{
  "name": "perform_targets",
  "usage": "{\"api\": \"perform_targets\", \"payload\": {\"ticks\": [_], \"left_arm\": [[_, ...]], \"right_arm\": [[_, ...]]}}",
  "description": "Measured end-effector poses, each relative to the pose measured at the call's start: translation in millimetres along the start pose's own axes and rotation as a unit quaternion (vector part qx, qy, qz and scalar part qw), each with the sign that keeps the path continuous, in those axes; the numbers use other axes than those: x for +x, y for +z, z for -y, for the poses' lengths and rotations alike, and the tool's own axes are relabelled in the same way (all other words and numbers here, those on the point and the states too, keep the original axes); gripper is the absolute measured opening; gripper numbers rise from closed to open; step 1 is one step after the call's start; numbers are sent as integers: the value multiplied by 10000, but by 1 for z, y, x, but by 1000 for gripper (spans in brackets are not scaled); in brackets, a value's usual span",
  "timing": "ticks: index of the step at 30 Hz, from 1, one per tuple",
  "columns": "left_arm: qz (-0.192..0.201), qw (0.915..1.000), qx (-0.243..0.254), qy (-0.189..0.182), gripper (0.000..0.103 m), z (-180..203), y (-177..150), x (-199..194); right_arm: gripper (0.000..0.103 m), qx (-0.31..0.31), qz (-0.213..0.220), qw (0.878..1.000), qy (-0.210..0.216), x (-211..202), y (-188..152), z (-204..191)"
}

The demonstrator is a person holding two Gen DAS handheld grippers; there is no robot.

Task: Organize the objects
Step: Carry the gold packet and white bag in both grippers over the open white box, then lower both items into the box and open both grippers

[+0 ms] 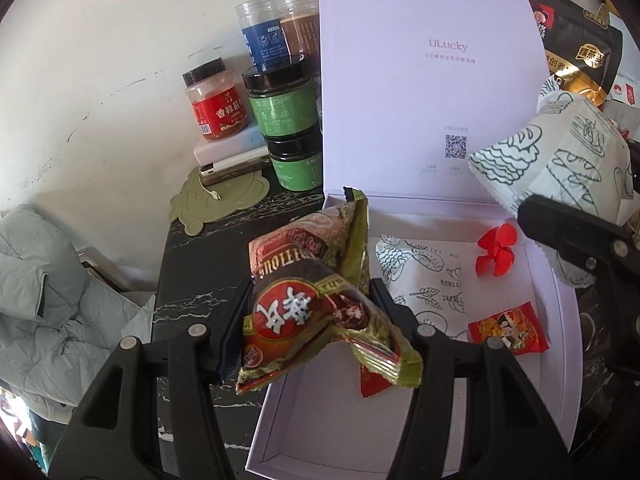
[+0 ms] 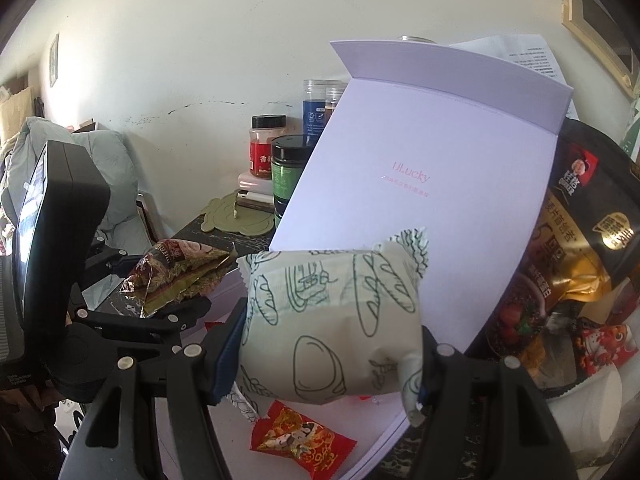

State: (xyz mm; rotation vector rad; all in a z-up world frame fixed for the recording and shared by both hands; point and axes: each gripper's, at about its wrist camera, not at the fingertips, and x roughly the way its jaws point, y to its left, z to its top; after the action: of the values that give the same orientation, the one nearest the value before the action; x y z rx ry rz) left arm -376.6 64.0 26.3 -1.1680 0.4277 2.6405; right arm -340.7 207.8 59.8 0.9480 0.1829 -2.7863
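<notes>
Both grippers tilt downward over the open white box [image 1: 552, 288], side by side. The left gripper [image 1: 308, 320] is clamped at a narrow gap on a red and gold snack packet [image 1: 312, 304] whose long axis runs away from the fingers, above the box's left edge. The right gripper [image 2: 332, 344] is closed wider on a puffy white packet with line drawings [image 2: 332, 320], lying crosswise between the fingers, with a red candy [image 2: 300, 442] in the box just below.
</notes>
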Motion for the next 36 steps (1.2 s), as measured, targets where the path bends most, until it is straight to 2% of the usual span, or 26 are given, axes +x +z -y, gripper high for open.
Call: {"api": "perform_targets", "payload": {"ticks": [6,15,20,36], "left_arm": [[-152,9999,-23,-16,55,-5,-2,10],[-274,9995,181,20,55,-1,-6,22],[-342,9991,189,-165,55,0,-8,26],[-321,9985,238,-383,55,4,-9,30]], "right_arm": [[67,-248,-58,9997,0,2,-3,-12],[67,-408,-496,9979,62,24,-9,-25],[67,-375,-612,9974,91,30,-10,-23],[69,-213,-850,9960,177,44,-14,-22]]}}
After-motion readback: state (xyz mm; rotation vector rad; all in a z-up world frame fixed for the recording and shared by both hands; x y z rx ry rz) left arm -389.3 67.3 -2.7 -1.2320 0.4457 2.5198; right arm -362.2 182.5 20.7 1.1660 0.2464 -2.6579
